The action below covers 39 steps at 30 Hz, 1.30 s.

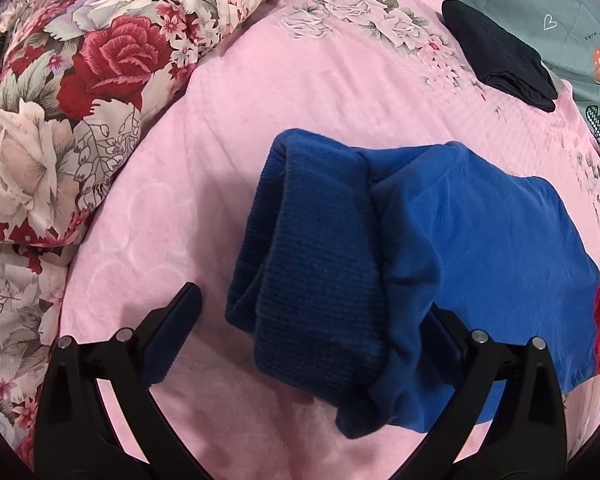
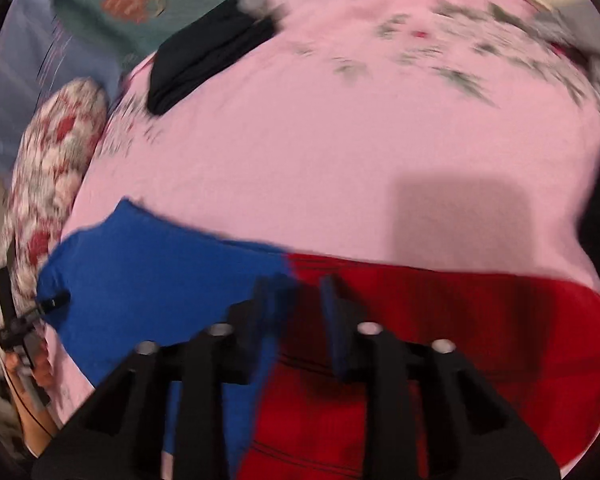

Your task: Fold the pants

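Left gripper (image 1: 308, 320): jaws spread wide, released; the pants (image 1: 380, 260) lie between them at lower centre, draping over the right finger. Right gripper (image 2: 306, 300): jaws narrow, over the blue-red seam; blur hides any grasp. Floral quilt (image 1: 60, 120) bounds the left. Open pink sheet (image 1: 300, 92) beyond. Black garment (image 1: 500, 56) upper right.

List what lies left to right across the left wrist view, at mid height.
Floral quilt → bare pink bedsheet → ribbed cuff of the blue pants → smooth blue pants leg.
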Each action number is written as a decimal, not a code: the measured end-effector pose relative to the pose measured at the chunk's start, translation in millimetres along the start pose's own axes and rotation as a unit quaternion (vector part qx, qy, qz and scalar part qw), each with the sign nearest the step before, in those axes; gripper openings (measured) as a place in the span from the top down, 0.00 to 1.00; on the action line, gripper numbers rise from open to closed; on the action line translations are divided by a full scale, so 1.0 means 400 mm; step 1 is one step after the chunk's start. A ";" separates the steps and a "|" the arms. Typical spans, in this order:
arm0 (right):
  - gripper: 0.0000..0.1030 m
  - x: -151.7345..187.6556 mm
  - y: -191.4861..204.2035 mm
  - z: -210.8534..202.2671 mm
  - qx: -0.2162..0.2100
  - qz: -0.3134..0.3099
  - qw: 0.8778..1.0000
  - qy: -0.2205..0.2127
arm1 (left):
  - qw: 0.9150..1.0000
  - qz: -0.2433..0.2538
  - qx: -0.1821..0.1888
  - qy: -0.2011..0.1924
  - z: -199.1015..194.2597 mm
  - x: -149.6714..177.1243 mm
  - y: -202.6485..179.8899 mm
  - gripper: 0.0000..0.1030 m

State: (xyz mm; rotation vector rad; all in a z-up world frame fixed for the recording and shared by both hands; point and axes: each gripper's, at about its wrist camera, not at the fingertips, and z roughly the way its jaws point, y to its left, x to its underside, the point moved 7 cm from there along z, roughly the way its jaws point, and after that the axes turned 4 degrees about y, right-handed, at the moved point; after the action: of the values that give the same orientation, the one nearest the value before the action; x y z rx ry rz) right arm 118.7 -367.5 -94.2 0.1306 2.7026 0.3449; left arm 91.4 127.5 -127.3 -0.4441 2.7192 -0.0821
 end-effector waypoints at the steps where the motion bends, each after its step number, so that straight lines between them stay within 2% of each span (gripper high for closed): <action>1: 0.62 0.006 -0.043 -0.049 0.044 0.006 0.999 -0.031 | 1.000 0.002 -0.004 -0.003 -0.008 0.000 -0.002 0.02; 2: 0.58 0.017 -0.063 -0.084 0.039 0.012 0.998 -0.048 | 1.000 0.004 -0.007 -0.009 -0.015 0.000 -0.004 0.02; 3: 0.50 0.035 -0.079 -0.110 0.010 0.020 0.998 -0.055 | 1.000 0.010 -0.006 -0.018 -0.026 0.000 -0.010 0.02; 4: 0.45 0.059 -0.091 -0.127 -0.030 0.027 0.998 -0.049 | 1.000 0.016 -0.004 -0.023 -0.030 0.001 -0.017 0.02; 5: 0.44 0.082 -0.098 -0.128 -0.048 0.029 0.998 -0.032 | 0.999 0.024 -0.004 -0.026 -0.031 0.002 -0.023 0.02; 6: 0.44 0.105 -0.126 -0.117 -0.044 0.033 0.998 -0.009 | 0.999 0.033 -0.010 -0.027 -0.027 0.002 -0.026 0.02; 7: 0.45 0.115 -0.163 -0.108 -0.017 0.038 0.999 0.000 | 0.998 0.039 -0.033 -0.025 -0.015 0.001 -0.019 0.02; 8: 0.50 0.115 -0.182 -0.103 -0.006 0.046 0.999 -0.003 | 0.998 0.037 -0.039 -0.021 -0.008 0.001 -0.013 0.02; 9: 0.80 0.113 -0.211 -0.109 -0.001 0.064 0.998 -0.007 | 0.999 0.028 -0.029 -0.017 -0.007 0.004 -0.010 0.02; 10: 0.98 0.113 -0.245 -0.127 0.008 0.092 0.996 -0.015 | 1.000 0.007 -0.020 -0.017 -0.019 0.009 0.000 0.02; 11: 0.97 0.116 -0.248 -0.145 -0.003 0.107 0.994 -0.027 | 1.000 -0.001 -0.018 -0.021 -0.028 0.011 0.004 0.02; 12: 0.86 0.120 -0.234 -0.168 -0.015 0.110 0.993 -0.043 | 0.999 -0.005 -0.015 -0.028 -0.040 0.015 0.005 0.02; 13: 0.60 0.129 -0.214 -0.186 -0.018 0.097 0.994 -0.051 | 0.999 0.002 -0.013 -0.032 -0.054 0.023 0.000 0.02; 15: 0.38 0.157 -0.126 -0.203 -0.050 0.045 0.996 -0.053 | 0.999 0.023 -0.001 -0.031 -0.066 0.042 -0.018 0.02; 17: 0.38 0.195 -0.069 -0.183 -0.080 0.009 0.997 -0.018 | 0.999 0.041 0.000 -0.029 -0.059 0.057 -0.030 0.02; 18: 0.38 0.218 -0.063 -0.157 -0.060 -0.003 0.998 0.004 | 0.998 0.051 -0.018 -0.030 -0.049 0.058 -0.029 0.02; 19: 0.38 0.222 -0.080 -0.135 -0.026 -0.005 1.000 0.014 | 0.996 0.061 -0.063 -0.031 -0.034 0.055 -0.015 0.02; 20: 0.41 0.224 -0.097 -0.131 -0.024 0.000 1.000 0.008 | 0.994 0.057 -0.083 -0.031 -0.026 0.051 0.001 0.02; 22: 0.42 0.215 -0.141 -0.154 -0.056 0.057 0.997 -0.003 | 0.998 0.025 -0.053 -0.020 -0.025 0.050 0.015 0.02; 24: 0.41 0.202 -0.176 -0.180 -0.035 0.085 0.996 -0.019 | 0.999 0.012 -0.043 -0.012 -0.033 0.053 0.019 0.02; 25: 0.33 0.200 -0.192 -0.201 -0.014 0.091 0.995 -0.029 | 0.999 0.019 -0.045 -0.015 -0.044 0.053 0.015 0.02; 26: 0.31 0.201 -0.195 -0.211 -0.013 0.093 0.995 -0.033 | 0.998 0.023 -0.049 -0.020 -0.057 0.056 0.011 0.02; 29: 0.29 0.222 -0.202 -0.222 -0.021 0.114 0.993 -0.029 | 0.998 0.031 -0.027 -0.043 -0.094 0.058 -0.007 0.02; 31: 0.29 0.213 -0.194 -0.219 -0.032 0.131 0.990 -0.036 | 0.997 0.054 -0.017 -0.046 -0.094 0.059 -0.032 0.02; 34: 0.29 0.185 -0.129 -0.241 -0.068 0.099 0.990 -0.070 | 0.997 0.053 -0.044 -0.026 -0.059 0.059 -0.038 0.02; 35: 0.29 0.167 -0.098 -0.243 -0.074 0.080 0.991 -0.080 | 0.998 0.046 -0.037 -0.020 -0.052 0.055 -0.039 0.02; 37: 0.29 0.117 -0.012 -0.214 -0.095 0.040 0.992 -0.079 | 0.999 0.039 -0.020 -0.017 -0.046 0.043 -0.046 0.02; 39: 0.30 0.068 0.067 -0.154 -0.106 0.009 0.992 -0.063 | 0.998 0.046 -0.028 -0.024 -0.043 0.025 -0.055 0.02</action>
State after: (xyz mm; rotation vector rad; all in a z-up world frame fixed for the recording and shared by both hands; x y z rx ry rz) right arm 69.6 -351.3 -43.5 0.1117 2.5222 0.6052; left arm 82.7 103.3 -112.2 -0.3327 2.6955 0.0278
